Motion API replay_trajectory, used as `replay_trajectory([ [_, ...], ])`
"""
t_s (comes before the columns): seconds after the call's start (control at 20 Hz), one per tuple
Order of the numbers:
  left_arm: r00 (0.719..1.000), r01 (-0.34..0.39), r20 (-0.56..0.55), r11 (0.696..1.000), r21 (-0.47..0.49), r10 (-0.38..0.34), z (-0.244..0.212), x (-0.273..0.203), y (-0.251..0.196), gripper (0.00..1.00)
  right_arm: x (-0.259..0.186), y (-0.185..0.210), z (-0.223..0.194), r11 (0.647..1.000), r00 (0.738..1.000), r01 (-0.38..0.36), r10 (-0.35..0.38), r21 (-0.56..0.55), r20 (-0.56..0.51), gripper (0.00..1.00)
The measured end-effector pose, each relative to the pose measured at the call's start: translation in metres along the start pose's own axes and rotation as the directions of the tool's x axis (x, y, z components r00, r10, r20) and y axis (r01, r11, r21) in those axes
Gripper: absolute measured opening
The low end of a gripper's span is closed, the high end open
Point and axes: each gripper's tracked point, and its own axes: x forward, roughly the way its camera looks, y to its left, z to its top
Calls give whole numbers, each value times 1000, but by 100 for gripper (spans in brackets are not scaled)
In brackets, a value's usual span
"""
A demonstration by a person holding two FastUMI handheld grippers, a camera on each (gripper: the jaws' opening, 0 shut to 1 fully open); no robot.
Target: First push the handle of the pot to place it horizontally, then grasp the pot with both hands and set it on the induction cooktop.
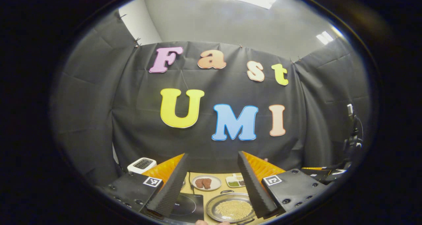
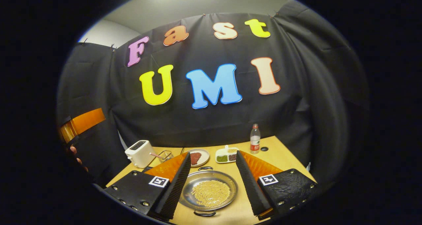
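Right gripper (image 2: pixel 212 185) spread wide, pot (image 2: pixel 208 189) between its fingers untouched; left gripper (image 1: pixel 211 188) released, pot (image 1: pixel 230 210) at 5 o'clock, induction cooktop (image 1: pixel 188 207) at 7.

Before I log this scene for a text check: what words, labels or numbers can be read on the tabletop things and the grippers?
None can be read there.
Label on the bottle: too small to read.
Markings on the induction cooktop: too blurred.
The square markers on the left gripper and right gripper: patterns, not words.
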Motion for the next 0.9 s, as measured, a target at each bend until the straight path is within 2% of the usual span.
replay_trajectory([
  [0.05, 1000, -1, -3, 1000, -2, 1, 0, -1, 1, 99, 1, 1, -8, 1000, 1000, -6, 6, 2, -23, 71],
  [0.15, 1000, -3, 0, 1000, -7, 3, 0, -4, 3, 99, 8, 6, -24, 1000, 998, -21, 19, -20, -60, 65],
  [0.2, 1000, -6, 0, 1000, -7, 6, -1, -5, 5, 95, 4, 3, -32, 999, 996, -16, 13, -36, -89, 52],
  [0.25, 1000, -8, -2, 1000, -8, 8, -3, -6, 7, 99, 4, 12, -44, 997, 990, -62, 56, -43, -129, 39],
  [0.35, 1000, -11, -3, 1000, -8, 11, -4, -5, 8, 99, 1, 32, -68, 989, 968, -139, 125, -51, -219, 39],
  [0.4, 1000, -11, -5, 1000, -12, 11, -5, -7, 8, 99, -3, 28, -72, 988, 961, -138, 118, -67, -251, 39],
  [0.45, 1000, -13, -5, 1000, -16, 13, -6, -8, 8, 99, 3, 24, -81, 991, 957, -110, 84, -81, -276, 21],
  [0.5, 1000, -14, -2, 1000, -17, 14, -5, -11, 9, 99, 0, 32, -90, 989, 948, -137, 112, -64, -298, 3],
  [0.55, 1000, -19, -1, 1000, -17, 19, -4, -13, 10, 99, 5, 38, -104, 986, 934, -156, 132, -49, -331, 7],
  [0.65, 1000, -26, -3, 1000, -14, 26, -7, -16, 12, 99, 9, 47, -127, 984, 912, -174, 144, -45, -383, 7],
  [0.7, 1000, -30, -5, 999, -12, 30, -7, -18, 15, 99, -11, 43, -117, 984, 901, -173, 140, -45, -412, 7],
  [0.75, 999, -36, -5, 999, -11, 35, -7, -20, 17, 99, -4, 46, -138, 982, 884, -186, 152, -34, -442, 2],
  [0.9, 999, -51, -3, 999, -6, 51, -6, -22, 24, 99, 13, 49, -177, 984, 833, -180, 152, 0, -532, 2],
])
